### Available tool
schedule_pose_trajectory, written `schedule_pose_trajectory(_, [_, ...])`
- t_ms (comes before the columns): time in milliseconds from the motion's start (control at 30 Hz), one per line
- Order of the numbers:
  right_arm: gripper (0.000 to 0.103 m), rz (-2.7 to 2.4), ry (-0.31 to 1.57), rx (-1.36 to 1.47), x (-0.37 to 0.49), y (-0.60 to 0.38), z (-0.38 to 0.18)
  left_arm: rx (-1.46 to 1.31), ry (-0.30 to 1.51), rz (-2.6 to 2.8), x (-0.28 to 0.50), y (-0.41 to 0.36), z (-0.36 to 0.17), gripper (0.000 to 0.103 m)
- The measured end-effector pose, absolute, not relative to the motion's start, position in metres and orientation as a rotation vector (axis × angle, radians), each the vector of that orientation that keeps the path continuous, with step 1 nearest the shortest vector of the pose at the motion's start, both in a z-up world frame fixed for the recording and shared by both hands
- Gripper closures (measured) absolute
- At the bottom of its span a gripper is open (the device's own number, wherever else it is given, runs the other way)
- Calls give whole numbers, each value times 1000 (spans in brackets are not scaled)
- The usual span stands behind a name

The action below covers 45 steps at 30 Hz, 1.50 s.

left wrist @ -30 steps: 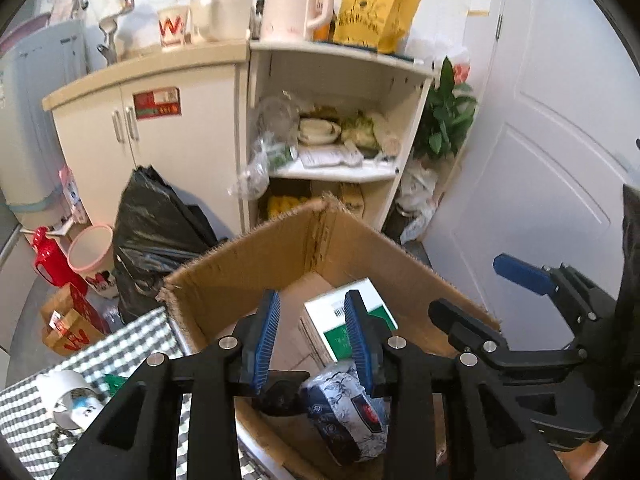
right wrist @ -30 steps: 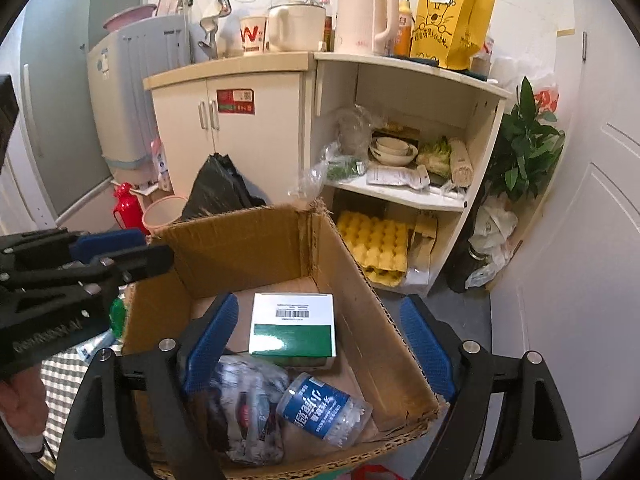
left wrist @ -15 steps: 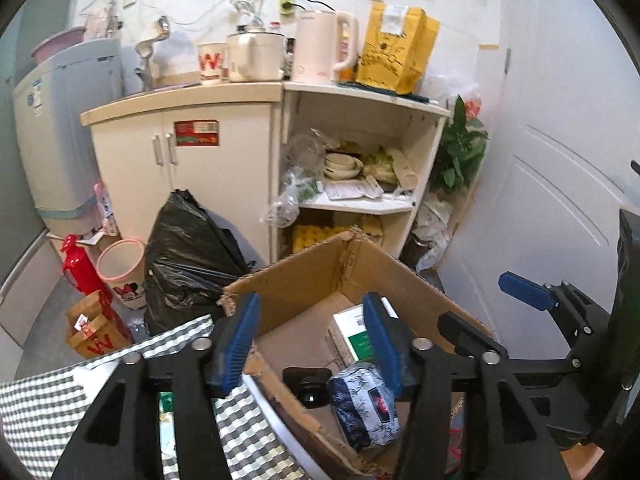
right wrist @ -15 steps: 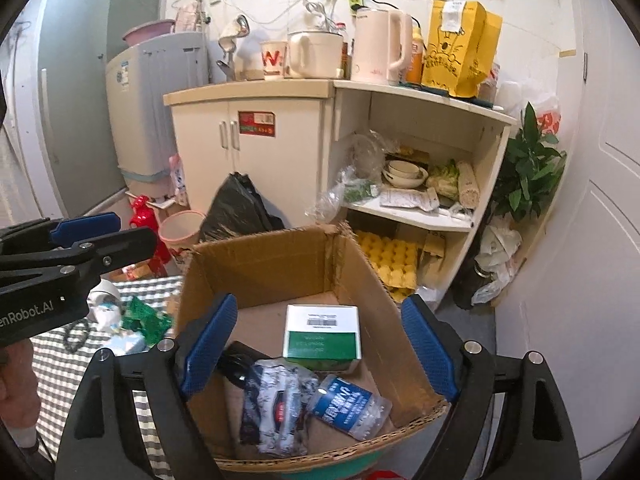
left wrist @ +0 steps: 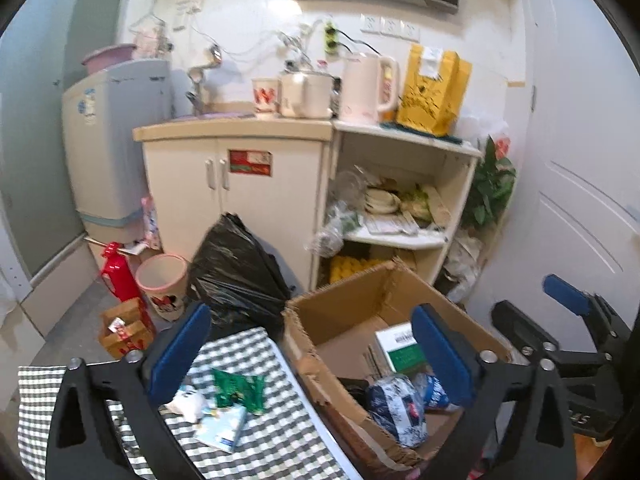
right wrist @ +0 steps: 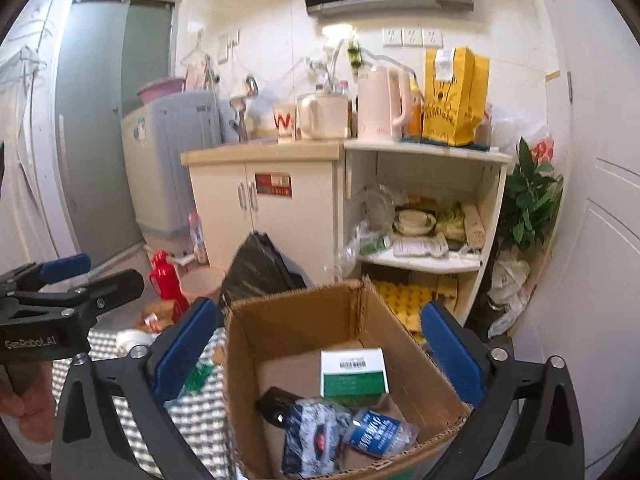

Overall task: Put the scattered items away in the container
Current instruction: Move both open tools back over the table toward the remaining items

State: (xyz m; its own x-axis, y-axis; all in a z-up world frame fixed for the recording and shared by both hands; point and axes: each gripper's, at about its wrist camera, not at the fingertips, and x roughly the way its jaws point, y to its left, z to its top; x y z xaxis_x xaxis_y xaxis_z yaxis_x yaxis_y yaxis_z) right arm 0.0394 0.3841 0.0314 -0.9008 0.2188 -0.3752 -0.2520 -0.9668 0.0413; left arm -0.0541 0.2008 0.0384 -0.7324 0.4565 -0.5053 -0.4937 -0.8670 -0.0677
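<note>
Cardboard box (right wrist: pixel 304 320) stands open beside the checked cloth (left wrist: pixel 280 440) and holds four things: one white-and-green carton (right wrist: pixel 354 372) bearing a barcode, one black object (right wrist: pixel 274 404), one dark patterned pouch (right wrist: pixel 312 440) and one blue-labelled bottle (right wrist: pixel 380 434) whose print is too blurred to read. Three loose items lie on the cloth: a green wrapper (left wrist: pixel 240 390), a white crumpled piece (left wrist: pixel 188 402) and a pale blue packet (left wrist: pixel 222 428). Both the left gripper (left wrist: pixel 312 352) and the right gripper (right wrist: pixel 316 354) are spread wide and empty, and "GenRobot.AI" reads on the left one's body.
</note>
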Motion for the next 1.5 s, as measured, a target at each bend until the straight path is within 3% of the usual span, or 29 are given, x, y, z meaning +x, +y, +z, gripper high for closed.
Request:
schedule_pose_trajectory(333, [0,2933,100,-559,32,339,38,-678,84,2683,-45,139,49,0])
schedule_pose_trajectory(767, [0,3071,35,-717,7,261,8,-762,46,2898,-43,37,34,0])
schedule_pose_trajectory(1500, [0,3167,-100,-985,-31,158,-26,-944,-1,3025,-49,-57,3,0])
